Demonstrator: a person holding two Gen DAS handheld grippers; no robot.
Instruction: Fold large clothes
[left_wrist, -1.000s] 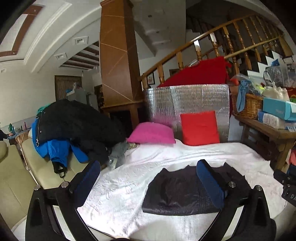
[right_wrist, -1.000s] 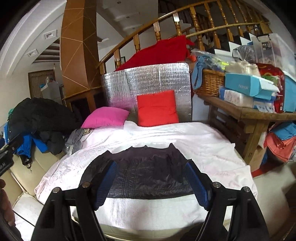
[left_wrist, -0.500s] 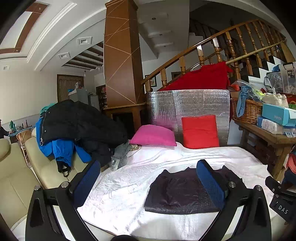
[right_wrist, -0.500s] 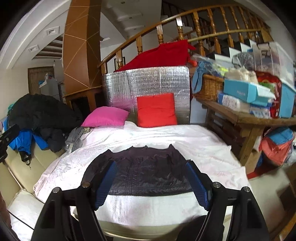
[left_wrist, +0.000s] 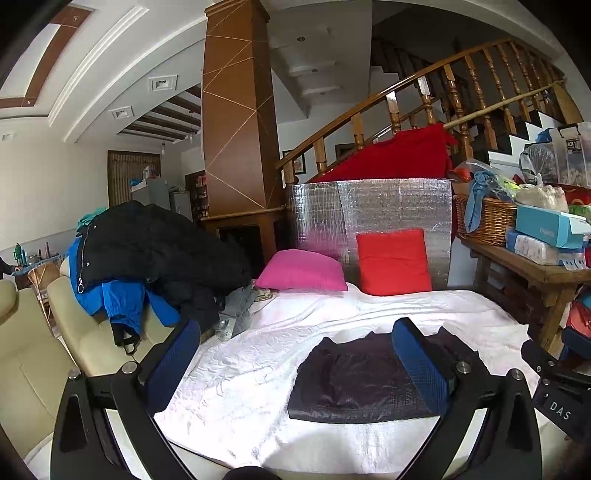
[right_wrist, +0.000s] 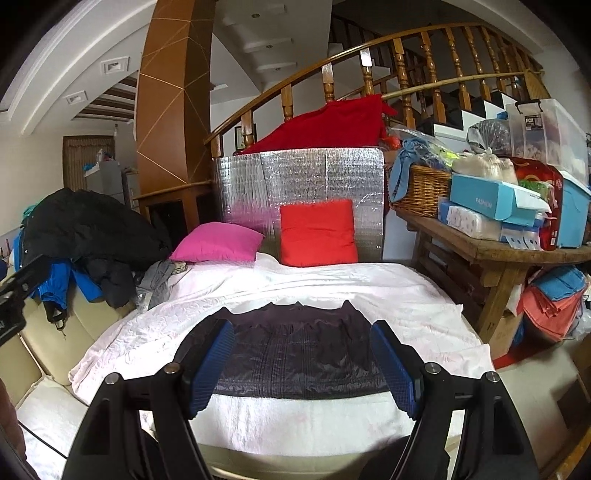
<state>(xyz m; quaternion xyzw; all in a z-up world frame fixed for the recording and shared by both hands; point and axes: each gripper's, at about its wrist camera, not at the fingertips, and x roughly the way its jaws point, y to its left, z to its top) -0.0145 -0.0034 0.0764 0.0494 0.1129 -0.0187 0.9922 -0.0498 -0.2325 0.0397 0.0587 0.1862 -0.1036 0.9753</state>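
A dark quilted garment (right_wrist: 295, 350) lies folded into a flat rectangle on the white bedspread (right_wrist: 332, 284), near its front edge. In the left wrist view the same garment (left_wrist: 354, 380) sits right of centre. My right gripper (right_wrist: 303, 362) hangs open in front of it, blue pads wide apart, nothing between them. Held back from the bed, my left gripper (left_wrist: 295, 362) is open too, and its right pad overlaps the garment only in the picture. A pile of dark and blue coats (left_wrist: 147, 258) rests on the cream sofa (left_wrist: 44, 350) at the left.
A pink pillow (right_wrist: 218, 247) and a red pillow (right_wrist: 317, 236) lean at the head of the bed against a silver foil panel (right_wrist: 303, 184). A cluttered wooden table (right_wrist: 498, 254) with a wicker basket stands to the right. Grey clothing (right_wrist: 159, 280) lies by the pink pillow.
Both grippers have drawn back and slightly up from the bed, so the folded garment looks smaller and lower. The garment itself has not moved. Both stay open.
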